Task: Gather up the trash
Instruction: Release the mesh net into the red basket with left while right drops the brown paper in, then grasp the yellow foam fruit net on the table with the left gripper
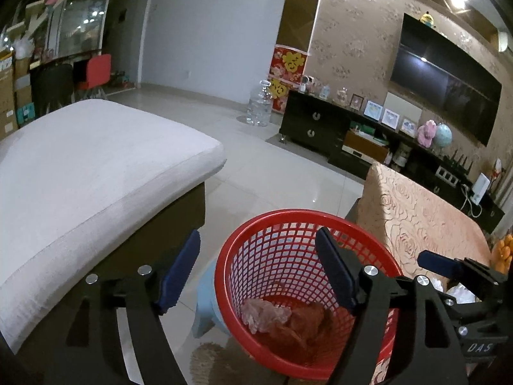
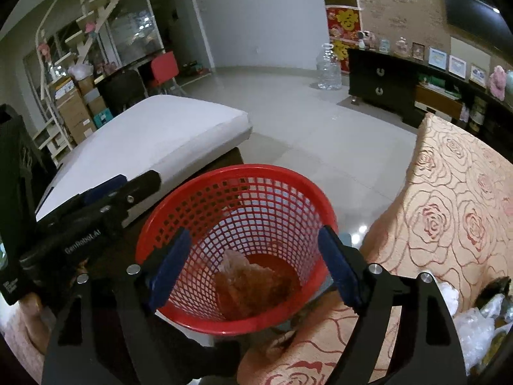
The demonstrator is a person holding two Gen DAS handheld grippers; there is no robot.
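With both the left gripper [image 1: 256,276] and right gripper [image 2: 253,268] spread empty above the red basket [image 2: 192,192], the crumpled wrappers [image 2: 247,279] inside appear light, soft and compressible, best pinched at a raised fold.

Left gripper [image 1: 256,269]: two black angular arms carrying flat, ribbed blue pads [image 1: 179,272], with round silver screw heads [image 1: 145,269] at the pivots; seen from the right wrist view, its black body bears the white lettering "GenRobot.AI" [image 2: 84,242]. Right gripper [image 2: 255,268]: matching build, with black forked arms having triangular cut-outs, blue pads [image 2: 336,264] on the inner faces and silver screw heads [image 2: 374,268] at the joints. From the left wrist view, its black housing shows silver screws and partial white lettering reading "DAS" [image 1: 480,347].
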